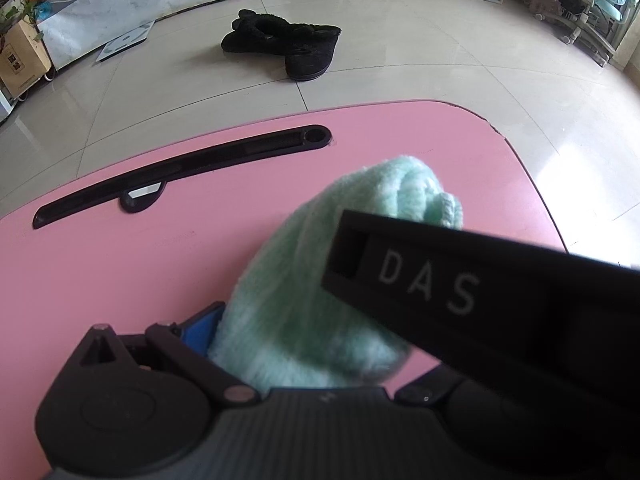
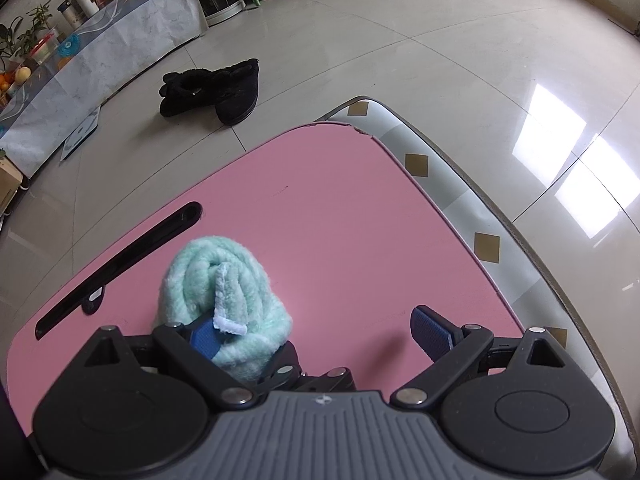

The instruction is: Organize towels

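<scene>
A rolled mint-green towel [image 1: 304, 280] lies on the pink table top [image 1: 140, 264], pointing away from me. My left gripper [image 1: 316, 324] is spread wide around its near end. The left blue pad [image 1: 200, 330] touches the roll, and the right finger is hidden behind a black bar lettered DAS [image 1: 460, 292]. In the right wrist view the towel [image 2: 224, 288] sits at the left. My right gripper [image 2: 318, 332] is open. Its left pad [image 2: 204, 340] rests against the towel's white-edged corner, and its right pad [image 2: 432, 332] hangs over bare pink table [image 2: 340, 220].
A long black slot [image 1: 180, 168] runs across the table's far left. A pair of black fuzzy boots [image 2: 208, 92] lies on the tiled floor beyond. A grey cushion with tan diamonds [image 2: 460, 208] borders the table's right edge. A cloth-covered low table [image 2: 100, 52] stands far left.
</scene>
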Action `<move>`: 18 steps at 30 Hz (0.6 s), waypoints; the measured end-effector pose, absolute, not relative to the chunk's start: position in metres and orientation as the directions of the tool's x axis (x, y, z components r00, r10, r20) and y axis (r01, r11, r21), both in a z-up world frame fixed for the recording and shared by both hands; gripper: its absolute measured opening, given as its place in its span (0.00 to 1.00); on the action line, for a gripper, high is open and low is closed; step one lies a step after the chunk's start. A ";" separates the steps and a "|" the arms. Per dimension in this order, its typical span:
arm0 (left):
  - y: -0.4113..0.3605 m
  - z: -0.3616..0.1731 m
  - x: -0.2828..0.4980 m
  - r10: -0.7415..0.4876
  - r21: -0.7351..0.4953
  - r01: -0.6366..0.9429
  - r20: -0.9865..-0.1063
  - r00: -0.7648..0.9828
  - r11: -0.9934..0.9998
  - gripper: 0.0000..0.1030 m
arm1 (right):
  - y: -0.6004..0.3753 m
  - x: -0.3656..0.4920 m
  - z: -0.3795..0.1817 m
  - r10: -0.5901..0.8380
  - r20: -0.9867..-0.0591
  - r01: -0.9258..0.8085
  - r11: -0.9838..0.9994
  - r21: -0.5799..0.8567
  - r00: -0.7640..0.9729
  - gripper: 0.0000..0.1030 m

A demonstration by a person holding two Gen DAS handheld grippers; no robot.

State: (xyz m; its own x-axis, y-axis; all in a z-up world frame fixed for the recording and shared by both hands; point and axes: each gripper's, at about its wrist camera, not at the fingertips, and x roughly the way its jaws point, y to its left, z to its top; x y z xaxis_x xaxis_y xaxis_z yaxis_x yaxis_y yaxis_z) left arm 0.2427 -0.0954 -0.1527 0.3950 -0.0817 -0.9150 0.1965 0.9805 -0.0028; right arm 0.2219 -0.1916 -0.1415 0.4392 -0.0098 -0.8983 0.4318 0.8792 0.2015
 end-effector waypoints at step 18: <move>-0.064 -0.152 0.228 -0.067 -0.001 0.171 -0.924 0.376 0.985 1.00 | -0.160 0.216 -0.138 0.015 -0.902 0.336 0.925 0.175 0.431 0.92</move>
